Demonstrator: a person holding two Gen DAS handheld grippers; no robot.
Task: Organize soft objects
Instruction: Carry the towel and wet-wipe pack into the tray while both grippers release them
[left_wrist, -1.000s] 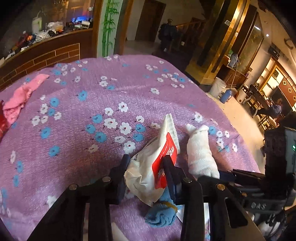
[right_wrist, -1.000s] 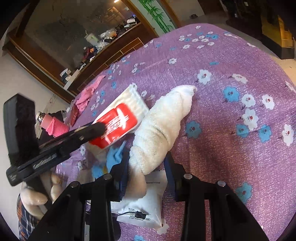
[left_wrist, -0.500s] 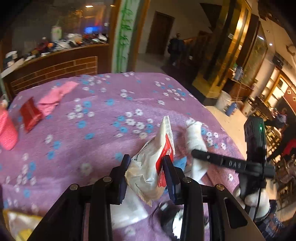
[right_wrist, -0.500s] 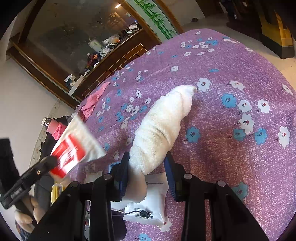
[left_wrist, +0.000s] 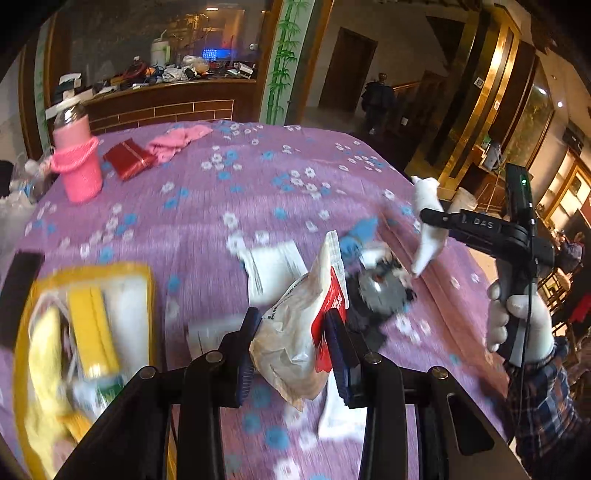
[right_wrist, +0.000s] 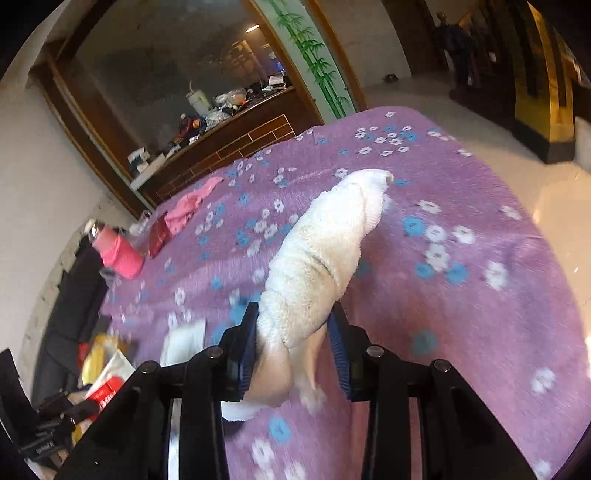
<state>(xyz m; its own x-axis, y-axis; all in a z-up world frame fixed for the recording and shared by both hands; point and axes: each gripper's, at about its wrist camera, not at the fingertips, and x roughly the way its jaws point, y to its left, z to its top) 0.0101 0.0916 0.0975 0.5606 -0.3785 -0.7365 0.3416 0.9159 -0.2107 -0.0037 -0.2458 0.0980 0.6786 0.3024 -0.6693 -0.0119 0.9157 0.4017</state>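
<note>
Left gripper (left_wrist: 293, 341) clamped on a white-and-red packet (left_wrist: 299, 332), pads pressing both sides, packet standing out toward 12 o'clock, clear of the cloth (left_wrist: 207, 206). Right gripper (right_wrist: 293, 345) clamped on the lower end of a rolled white towel (right_wrist: 325, 251), roll pointing toward 1 o'clock, lifted off the cloth. In the left view, same towel (left_wrist: 428, 225) seen at 2 o'clock in the other tool, gloved hand (left_wrist: 517, 321) below it at 3 o'clock.

Step in hand, by judgement: carrying both soft things to a place of their own. Likely target for the packet: the yellow-rimmed bag (left_wrist: 85, 332) at 8 o'clock in the left view, with yellow things inside. Cannot tell how wide its mouth is, much blur there.

To do well: keep both grips firm, no loosening during the carry, since packet and towel both give under pressure and may slip. Bring the packet over the bag mouth before lowering, and release only when its bottom rests inside. Keep the towel high enough so that its loose tail does not drag over the small white packets (left_wrist: 273, 269) lying at 12 o'clock. Avoid the pink bottle (left_wrist: 77, 162) at 10 o'clock, upright and easy to tip. Pink rag (left_wrist: 177, 142) and red box (left_wrist: 127, 158) at 11 o'clock, well apart, not yet sorted.
</note>
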